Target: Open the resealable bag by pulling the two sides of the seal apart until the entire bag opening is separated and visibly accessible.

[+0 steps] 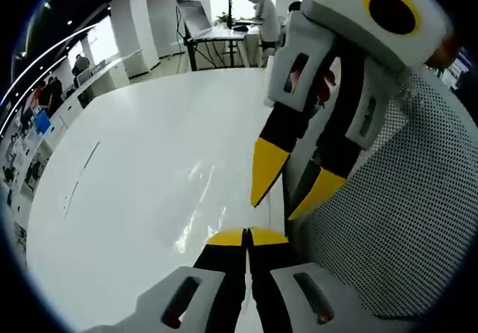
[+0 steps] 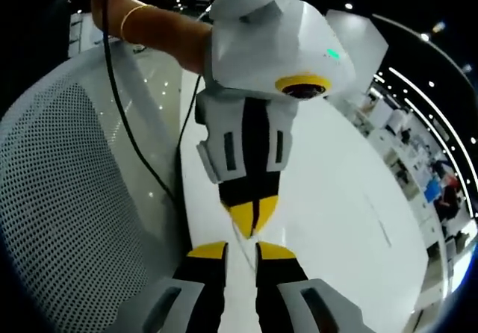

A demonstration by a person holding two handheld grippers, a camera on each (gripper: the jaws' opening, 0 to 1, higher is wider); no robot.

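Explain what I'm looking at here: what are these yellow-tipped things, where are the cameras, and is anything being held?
A person holds a two-jaw tool in each hand, and each tool carries its own fisheye camera looking along its jaws. In the left gripper view, the left gripper rises from the bottom with its yellow tips pressed together, while the right gripper comes in from the upper right with its tips apart. The right gripper view shows the same meeting from the other side. They work over a white table. A clear bag lies on it, showing only as glints. Whether the shut tips pinch its edge cannot be told. A mesh chair back stands beside the table.
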